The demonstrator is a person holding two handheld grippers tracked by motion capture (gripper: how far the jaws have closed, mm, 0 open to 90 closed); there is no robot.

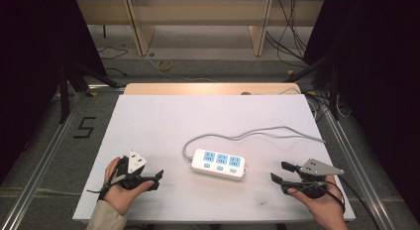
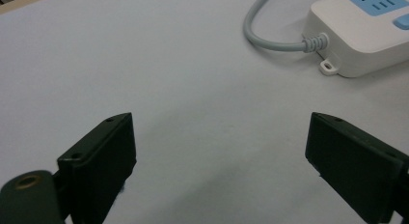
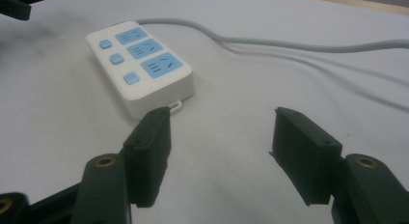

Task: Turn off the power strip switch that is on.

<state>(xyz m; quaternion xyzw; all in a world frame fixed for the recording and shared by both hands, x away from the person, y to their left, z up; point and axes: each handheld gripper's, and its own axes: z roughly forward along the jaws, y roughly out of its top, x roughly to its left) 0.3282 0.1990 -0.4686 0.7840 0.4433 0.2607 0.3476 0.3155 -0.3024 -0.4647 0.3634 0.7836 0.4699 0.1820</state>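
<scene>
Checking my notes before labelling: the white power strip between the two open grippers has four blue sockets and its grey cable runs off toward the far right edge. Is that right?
Not quite: the power strip has three blue sockets, not four, as the high view shows. The rest holds: it lies between the open left gripper and right gripper, and its grey cable runs toward the far right edge.

A white table (image 1: 148,121) is carrying a power strip (image 1: 218,163) near its middle. The strip's grey cable (image 1: 257,133) is trailing toward the far right

Left tongs (image 2: 219,161) gape empty, power strip (image 2: 361,31) beyond them.
</scene>
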